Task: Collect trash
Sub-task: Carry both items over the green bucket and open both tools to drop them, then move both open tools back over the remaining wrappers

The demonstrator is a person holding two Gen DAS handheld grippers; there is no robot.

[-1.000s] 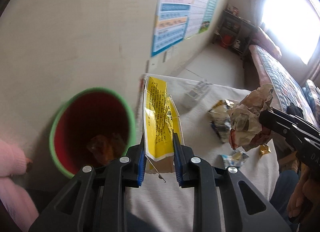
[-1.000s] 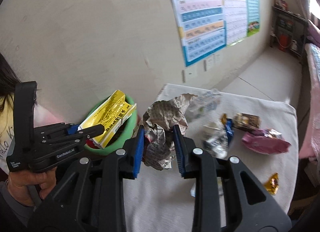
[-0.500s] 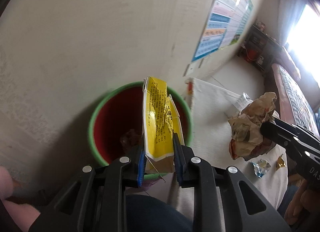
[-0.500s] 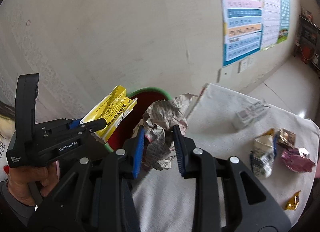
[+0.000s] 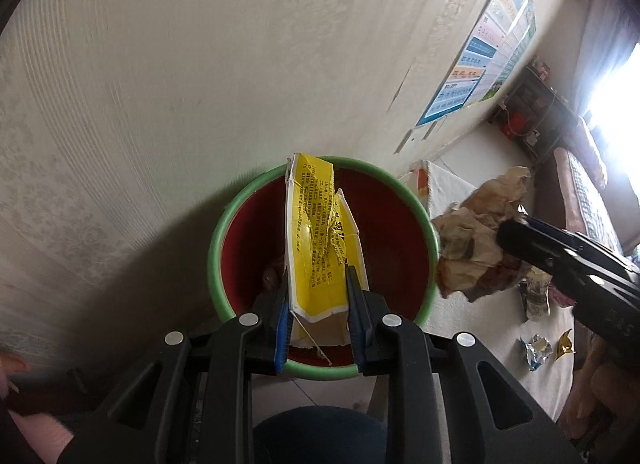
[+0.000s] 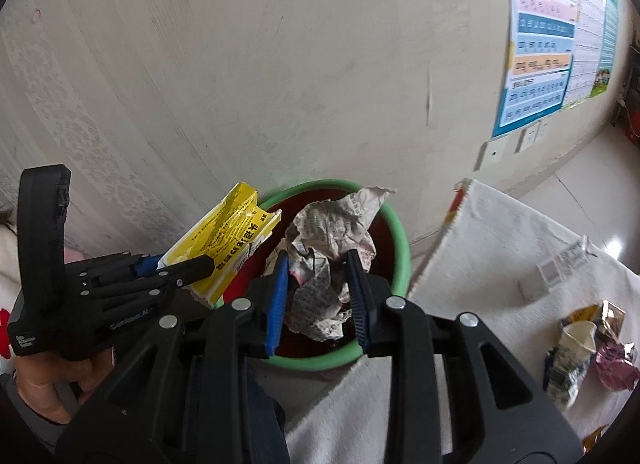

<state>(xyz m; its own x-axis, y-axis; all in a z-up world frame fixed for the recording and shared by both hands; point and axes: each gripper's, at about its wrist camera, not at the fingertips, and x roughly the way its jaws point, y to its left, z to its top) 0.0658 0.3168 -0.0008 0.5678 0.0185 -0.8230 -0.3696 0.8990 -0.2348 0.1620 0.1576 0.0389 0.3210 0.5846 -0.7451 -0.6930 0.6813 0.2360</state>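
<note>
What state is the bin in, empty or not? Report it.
Not empty: the red bin has a dark scrap on its bottom. The yellow carton remains gripped above it.

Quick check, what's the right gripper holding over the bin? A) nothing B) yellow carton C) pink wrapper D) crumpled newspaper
D: the right gripper is clamped on the crumpled newspaper above the bin; the yellow carton sits in the left gripper.
</note>
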